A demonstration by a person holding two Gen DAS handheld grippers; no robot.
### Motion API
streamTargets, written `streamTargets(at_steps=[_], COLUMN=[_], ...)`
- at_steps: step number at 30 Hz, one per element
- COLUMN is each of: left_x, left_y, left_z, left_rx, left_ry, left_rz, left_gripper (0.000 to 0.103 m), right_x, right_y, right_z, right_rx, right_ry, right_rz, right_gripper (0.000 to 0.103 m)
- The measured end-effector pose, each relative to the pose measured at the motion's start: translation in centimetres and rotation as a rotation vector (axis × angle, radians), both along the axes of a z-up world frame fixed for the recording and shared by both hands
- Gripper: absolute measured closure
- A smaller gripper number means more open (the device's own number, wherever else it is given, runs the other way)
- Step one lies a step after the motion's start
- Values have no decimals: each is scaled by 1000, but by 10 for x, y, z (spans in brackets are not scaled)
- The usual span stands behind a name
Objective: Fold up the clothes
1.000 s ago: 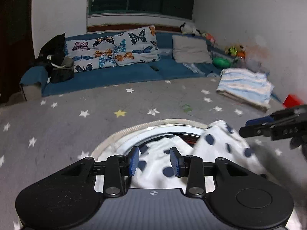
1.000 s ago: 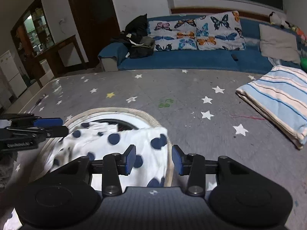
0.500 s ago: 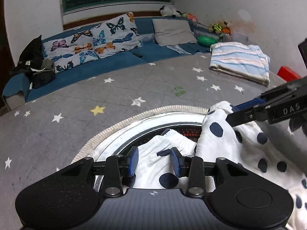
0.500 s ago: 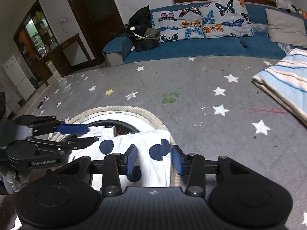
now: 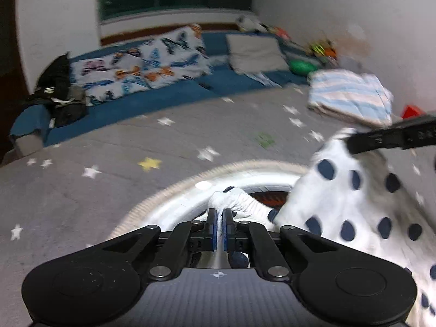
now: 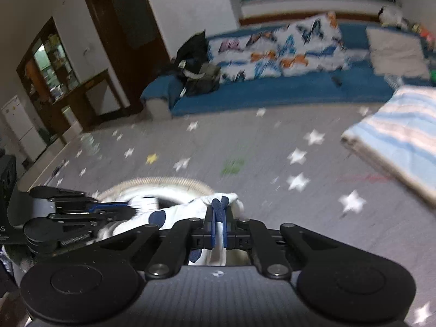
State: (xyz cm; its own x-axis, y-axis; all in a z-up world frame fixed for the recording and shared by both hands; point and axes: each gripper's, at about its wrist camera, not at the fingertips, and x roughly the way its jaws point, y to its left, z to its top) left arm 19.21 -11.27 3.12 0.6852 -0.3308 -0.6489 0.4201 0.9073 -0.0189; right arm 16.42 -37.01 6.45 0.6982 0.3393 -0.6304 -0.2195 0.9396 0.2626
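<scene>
A white garment with dark blue dots hangs out of a round basket on the grey star carpet. My left gripper is shut on a bunched white edge of it over the basket. In the right wrist view the same garment stretches from the basket to my right gripper, which is shut on a corner of the cloth. The right gripper also shows at the right edge of the left wrist view, and the left gripper shows at the left of the right wrist view.
A folded blue-and-white striped blanket lies on the carpet at the right. A blue floor sofa with butterfly pillows runs along the back wall. A dark bag sits at its left end. A wooden cabinet stands at the far left.
Both grippers have closed from open onto the dotted garment. The cloth is now pulled taut between them above the basket.
</scene>
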Motion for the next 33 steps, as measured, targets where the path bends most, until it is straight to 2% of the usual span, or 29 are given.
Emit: streamTargets(at_steps=[4,7,10,13,16,21,28,33], left_x=[6,11,18,24,25,23,20,14], left_y=[26,53,79,96,102,95,90,78], left_z=[12,14,8,-2,-9,-7,1,8], left_rx=[-48,-86,-113,-115,-107,-85,-92,-110], left_ry=[-47,-60,-33,19,44,32,13,8], left_rz=[127,233,313,363,377,363,354,274], left_gripper=[99,99,99,98,98,95,94,94], right_x=[-6,-14,-22,-25,-30,-25,2,7], right_y=[-16,-34,-51,-64,-76,-78,-37,-9], right_z=[16,17,7,-10,-20,-6,-17,-37], right_rx=[-41,-97,-163,-214,-226,-175,-189,-258], right_ry=[-56,-62,-12,98,139,52,66,89], right_rz=[-67,-131,-186,-219,-252,-262,-100,-36], right_gripper=[99,99,99,91,85,84,84,79])
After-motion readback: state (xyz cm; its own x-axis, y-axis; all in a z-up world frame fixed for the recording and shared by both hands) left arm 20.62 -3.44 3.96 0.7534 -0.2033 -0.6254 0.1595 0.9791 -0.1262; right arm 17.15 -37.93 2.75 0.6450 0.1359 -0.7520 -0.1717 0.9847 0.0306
